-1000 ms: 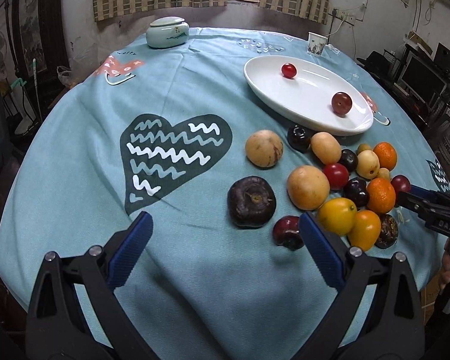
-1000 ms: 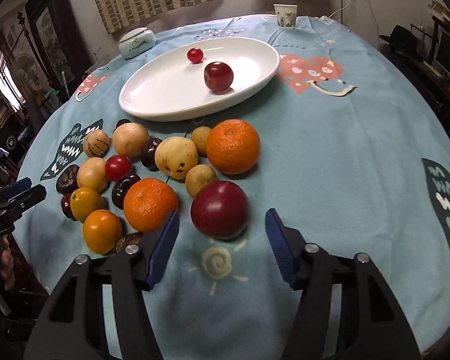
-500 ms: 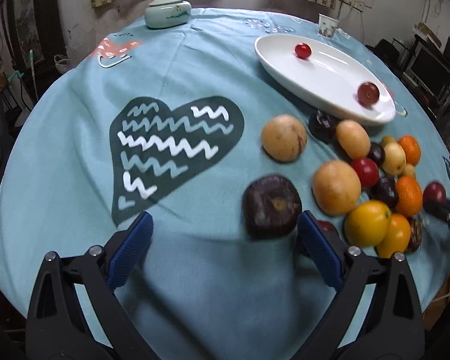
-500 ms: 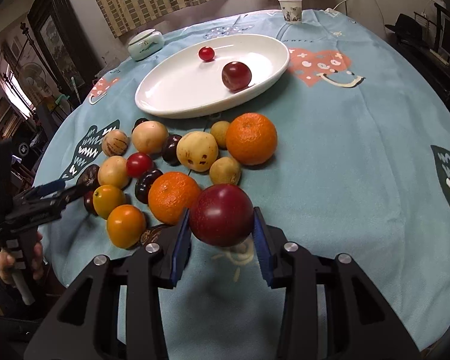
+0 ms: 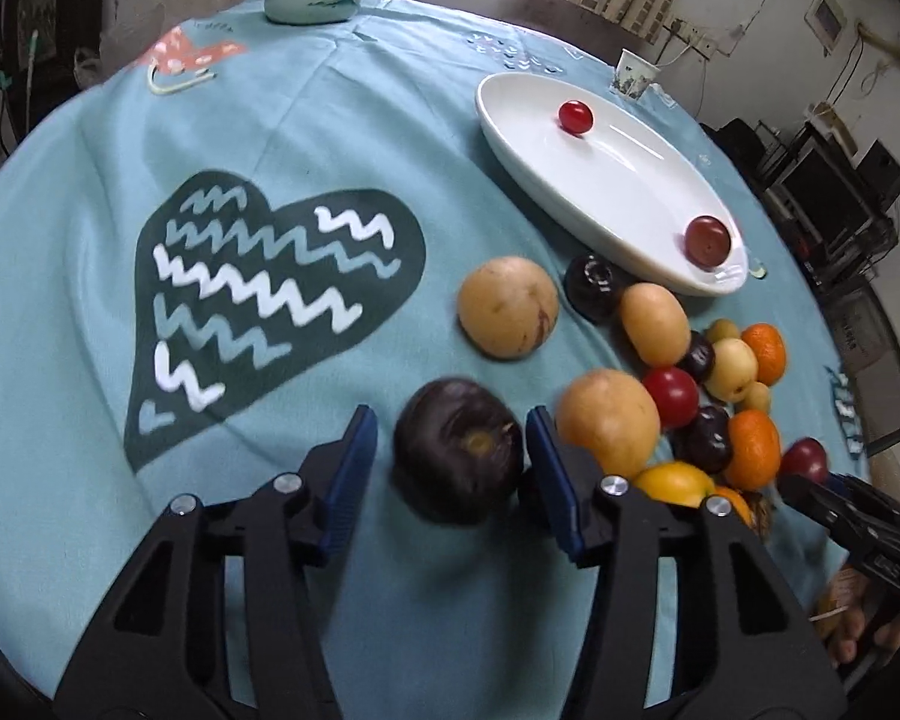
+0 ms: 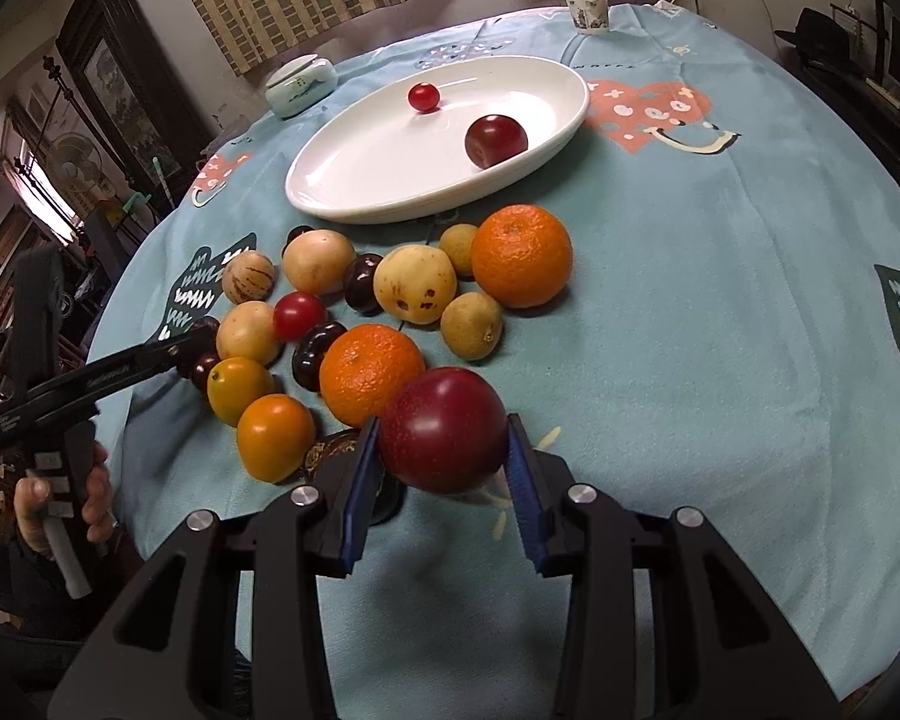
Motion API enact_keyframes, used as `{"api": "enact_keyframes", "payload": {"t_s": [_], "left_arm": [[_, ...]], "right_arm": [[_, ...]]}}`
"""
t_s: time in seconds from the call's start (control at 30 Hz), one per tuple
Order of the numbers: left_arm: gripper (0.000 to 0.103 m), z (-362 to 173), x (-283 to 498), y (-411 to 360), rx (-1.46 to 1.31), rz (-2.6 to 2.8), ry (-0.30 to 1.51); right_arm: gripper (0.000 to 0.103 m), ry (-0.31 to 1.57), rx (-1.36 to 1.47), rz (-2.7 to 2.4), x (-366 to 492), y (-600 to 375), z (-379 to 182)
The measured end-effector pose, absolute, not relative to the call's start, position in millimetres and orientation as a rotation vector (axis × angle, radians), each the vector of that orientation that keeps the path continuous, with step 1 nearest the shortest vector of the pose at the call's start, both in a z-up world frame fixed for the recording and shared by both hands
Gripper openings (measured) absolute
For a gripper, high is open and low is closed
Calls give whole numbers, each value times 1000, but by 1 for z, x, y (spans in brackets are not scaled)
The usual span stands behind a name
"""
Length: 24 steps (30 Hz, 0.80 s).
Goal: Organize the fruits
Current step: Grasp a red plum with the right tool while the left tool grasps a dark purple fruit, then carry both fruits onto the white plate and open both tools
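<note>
While the left gripper [image 5: 450,459] is closing its fingers around a dark purple fruit [image 5: 457,457] on the blue-clothed bench [image 5: 306,120], a gap shows at the left pad. The right gripper [image 6: 444,468] grips a dark red plum [image 6: 443,446] lifted beside the fruit pile [image 6: 390,300]. Farther off, the white oval dish [image 6: 390,180] holds a cherry tomato [image 6: 423,97] and another plum [image 6: 495,140].

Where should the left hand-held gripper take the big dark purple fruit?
Across its widest middle, from the near side. The dark purple fruit is round, stem scar facing the camera, and already sits between the closing jaws of the left hand-held gripper; the tan fruit crowds its right.
</note>
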<state>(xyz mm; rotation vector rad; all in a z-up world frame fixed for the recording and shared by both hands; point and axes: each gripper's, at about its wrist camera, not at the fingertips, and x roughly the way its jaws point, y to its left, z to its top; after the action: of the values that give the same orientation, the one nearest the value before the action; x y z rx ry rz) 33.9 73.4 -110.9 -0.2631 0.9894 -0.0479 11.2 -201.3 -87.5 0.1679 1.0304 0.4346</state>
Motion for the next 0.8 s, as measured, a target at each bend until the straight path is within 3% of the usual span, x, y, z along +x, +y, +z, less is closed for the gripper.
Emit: {"api": "enact_keyframes", "payload": {"t_s": [0.13,0.47,0.8], "left_arm": [[44,-109,33,61,-234,-38,1007],[44,-79,-13,58,-180,-25,938],[44,-57,-9,41,-113,-64,889]], "right_arm": [[41,1024,171,435,7,-203,-84],[41,991,196,453,6,-205,-77],[41,956,216,462,9,-208,-70]]}}
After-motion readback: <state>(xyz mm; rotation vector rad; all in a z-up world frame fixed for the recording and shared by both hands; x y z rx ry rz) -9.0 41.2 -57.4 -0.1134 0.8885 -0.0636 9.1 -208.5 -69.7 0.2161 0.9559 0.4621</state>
